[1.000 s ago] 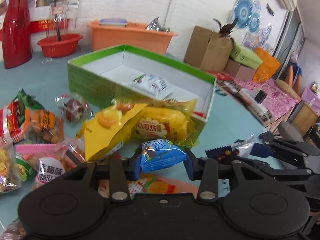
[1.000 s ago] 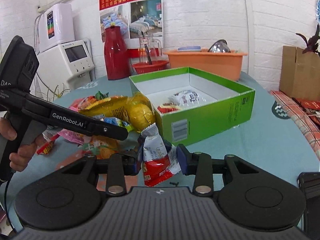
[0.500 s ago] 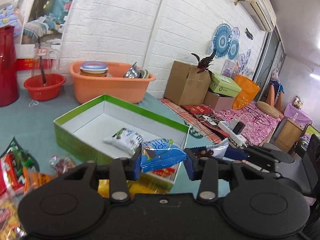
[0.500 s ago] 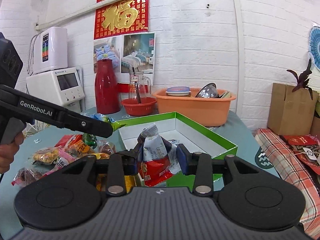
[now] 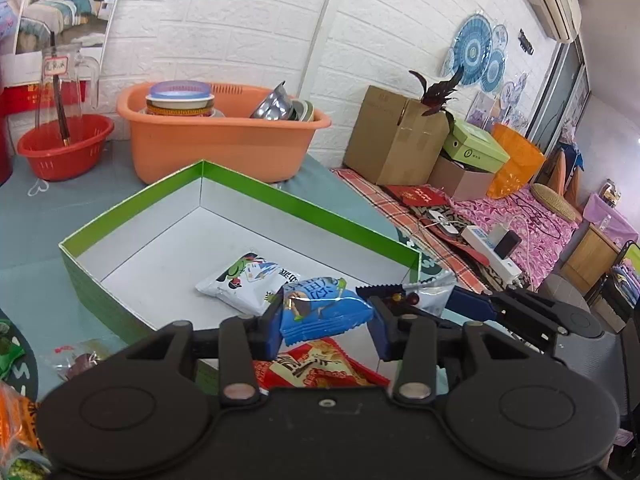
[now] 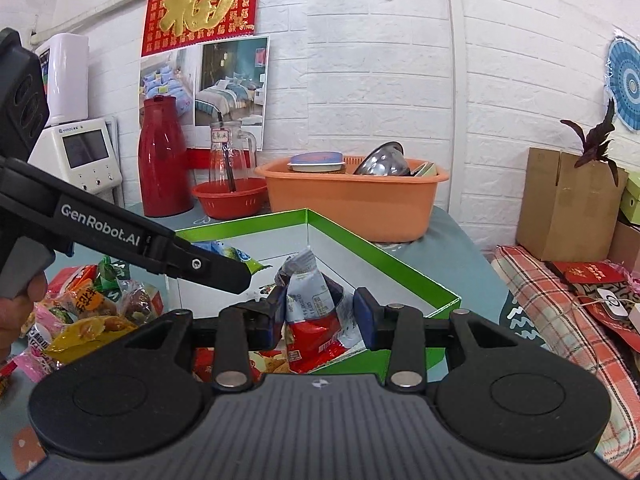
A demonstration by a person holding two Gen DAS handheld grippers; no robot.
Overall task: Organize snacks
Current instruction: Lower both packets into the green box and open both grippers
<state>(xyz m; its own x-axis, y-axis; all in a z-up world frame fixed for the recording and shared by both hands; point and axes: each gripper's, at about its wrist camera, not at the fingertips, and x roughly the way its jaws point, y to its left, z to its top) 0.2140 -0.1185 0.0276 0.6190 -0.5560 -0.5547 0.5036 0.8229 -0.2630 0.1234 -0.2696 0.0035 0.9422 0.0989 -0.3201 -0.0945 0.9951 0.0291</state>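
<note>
The green box (image 5: 240, 184) with a white inside lies open on the teal table. In it are a white snack packet (image 5: 248, 280) and a red one (image 5: 316, 368). My left gripper (image 5: 326, 320) hovers over the box's near corner with a blue snack packet (image 5: 324, 312) between its pads. Its jaws are opening, and the pads still touch the packet. My right gripper (image 6: 320, 316) is shut on a red and silver snack packet (image 6: 316, 308), upright over the green box (image 6: 360, 248). The left gripper's finger (image 6: 224, 276) reaches in from the left.
Loose snacks (image 6: 88, 300) are piled on the table left of the box. Behind the box stand an orange basin (image 5: 224, 140) of dishes, a red basket (image 5: 64, 148) and a red thermos (image 6: 160, 160). Cardboard boxes (image 5: 396, 136) sit to the right, off the table.
Both grippers have carried their packets from the snack pile to above the green box. The box now fills the middle of both views.
</note>
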